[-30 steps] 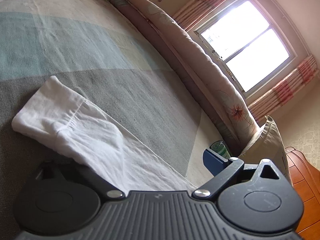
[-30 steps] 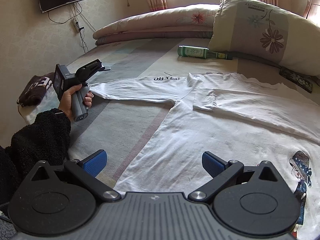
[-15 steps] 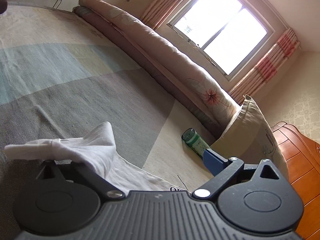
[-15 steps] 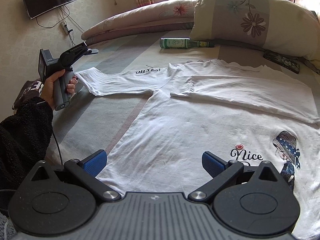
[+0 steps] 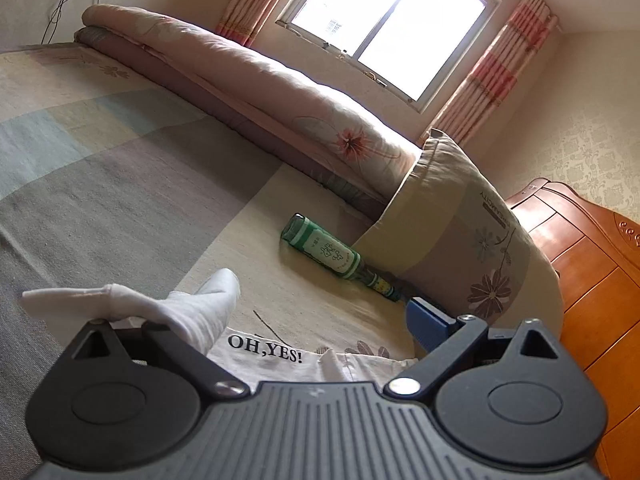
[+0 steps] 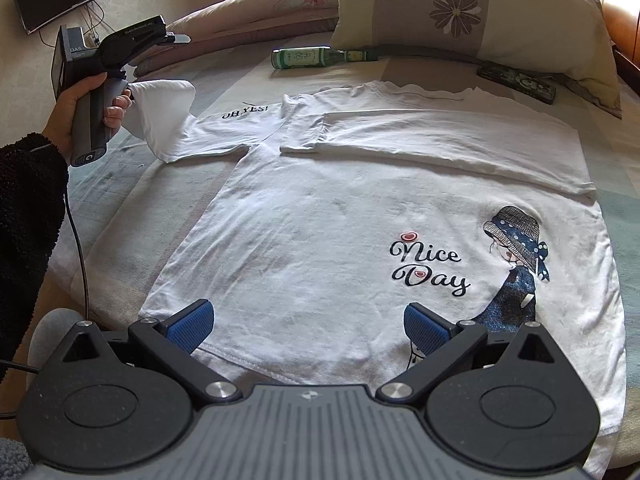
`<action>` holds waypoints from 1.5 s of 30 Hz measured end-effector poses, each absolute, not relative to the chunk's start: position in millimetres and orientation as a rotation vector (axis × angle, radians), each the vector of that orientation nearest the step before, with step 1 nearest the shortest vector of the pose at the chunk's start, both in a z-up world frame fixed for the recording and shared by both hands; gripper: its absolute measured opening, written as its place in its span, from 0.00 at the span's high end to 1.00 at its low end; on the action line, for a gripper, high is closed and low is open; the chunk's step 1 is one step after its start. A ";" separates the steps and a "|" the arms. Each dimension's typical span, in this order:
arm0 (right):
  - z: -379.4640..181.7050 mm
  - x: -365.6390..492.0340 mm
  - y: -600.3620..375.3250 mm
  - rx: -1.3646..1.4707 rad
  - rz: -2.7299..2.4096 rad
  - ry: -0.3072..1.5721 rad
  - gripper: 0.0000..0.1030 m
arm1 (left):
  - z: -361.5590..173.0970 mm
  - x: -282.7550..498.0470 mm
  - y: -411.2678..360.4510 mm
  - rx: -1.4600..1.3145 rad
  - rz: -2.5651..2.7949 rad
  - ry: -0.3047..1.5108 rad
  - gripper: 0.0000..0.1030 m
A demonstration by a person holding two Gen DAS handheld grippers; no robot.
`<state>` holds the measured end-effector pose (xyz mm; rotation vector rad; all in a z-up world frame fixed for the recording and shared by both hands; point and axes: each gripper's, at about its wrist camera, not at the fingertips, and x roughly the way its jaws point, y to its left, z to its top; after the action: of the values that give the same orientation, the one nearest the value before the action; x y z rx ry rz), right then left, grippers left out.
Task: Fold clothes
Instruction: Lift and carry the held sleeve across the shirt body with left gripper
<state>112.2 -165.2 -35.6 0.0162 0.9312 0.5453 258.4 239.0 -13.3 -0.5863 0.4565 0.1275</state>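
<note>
Closest to you, your right gripper (image 6: 308, 326) hangs with its blue pads spread wide and nothing between them, right over the bottom hem of the white T-shirt (image 6: 320, 216). The shirt lies flat on the bed (image 6: 248, 76), print side up, with the sleeve at 1 o'clock already folded in across the chest.

Out at 10 o'clock, your left gripper (image 6: 176, 38) has the other sleeve (image 6: 160, 116) lifted off the bed. From its own camera the cloth drapes over the left finger while the right pad (image 5: 426, 320) stands well clear, so I can't tell if it's actually pinched or just hooked on there.

Handling-wise it's thin, floppy cotton: light, no stiffness, sags and bunches the moment it's lifted. I'd grab at hems and seams, where it's doubled up and slips less.

Further back at 12 o'clock, a green bottle (image 6: 304, 58) lies near the collar and a pillow (image 6: 460, 12) is behind it.
</note>
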 end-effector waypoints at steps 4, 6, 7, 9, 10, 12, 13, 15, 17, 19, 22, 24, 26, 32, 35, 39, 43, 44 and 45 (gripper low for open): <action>-34.4 109.7 -182.4 0.034 0.545 0.922 0.00 | -4.3 265.5 212.3 -0.558 0.110 0.469 0.06; -34.5 107.9 -192.8 0.046 0.544 0.916 0.00 | -0.5 268.5 199.6 -0.550 0.107 0.473 0.06; -35.0 107.7 -196.7 0.051 0.542 0.915 0.00 | 1.3 270.1 193.2 -0.547 0.104 0.475 0.06; -36.4 107.3 -205.8 0.058 0.536 0.914 0.00 | 4.0 275.0 180.4 -0.542 0.095 0.481 0.06; -36.8 107.0 -210.0 0.060 0.534 0.912 0.00 | 5.0 277.7 174.2 -0.535 0.092 0.484 0.06; -37.8 106.9 -218.9 0.069 0.532 0.908 0.00 | 6.9 283.4 160.5 -0.515 0.087 0.488 0.06; -38.6 107.4 -223.2 0.076 0.531 0.906 0.00 | 7.6 285.8 154.2 -0.510 0.081 0.489 0.06; -39.8 108.3 -231.9 0.088 0.531 0.902 0.00 | 8.8 290.4 141.7 -0.500 0.069 0.491 0.06; -41.7 109.2 -240.7 0.100 0.530 0.898 0.00 | 10.1 294.7 129.0 -0.492 0.062 0.494 0.06; -43.2 109.8 -248.5 0.116 0.532 0.892 0.00 | 10.7 298.6 116.6 -0.482 0.052 0.493 0.06; -45.5 110.9 -259.1 0.143 0.531 0.888 0.00 | 11.6 304.4 97.9 -0.468 0.037 0.491 0.06; -47.2 111.7 -264.8 0.153 0.528 0.889 0.00 | 12.2 308.3 85.4 -0.458 0.027 0.490 0.06; -47.1 111.3 -269.3 0.152 0.526 0.889 0.00 | 12.8 312.2 72.9 -0.449 0.017 0.489 0.06; -43.8 109.1 -282.9 0.133 0.511 0.886 0.00 | 9.0 323.4 35.8 -0.427 -0.012 0.487 0.06; -42.1 109.5 -290.1 0.127 0.496 0.884 0.00 | 2.1 328.7 17.6 -0.423 -0.026 0.488 0.06; -42.6 109.0 -298.1 0.137 0.485 0.886 0.00 | -7.0 335.8 -6.8 -0.417 -0.044 0.489 0.06; -45.1 109.1 -304.8 0.148 0.472 0.892 0.00 | -16.0 343.8 -27.3 -0.402 -0.058 0.500 0.06; -45.9 109.3 -306.7 0.150 0.467 0.893 0.00 | -18.3 345.9 -32.2 -0.397 -0.062 0.503 0.06; -46.5 109.6 -308.5 0.152 0.464 0.894 0.00 | -20.5 347.8 -37.0 -0.393 -0.065 0.507 0.06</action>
<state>109.6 -308.5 -46.5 0.1524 0.8944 0.4639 347.8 -37.0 -20.5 -0.3932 0.5067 -0.0652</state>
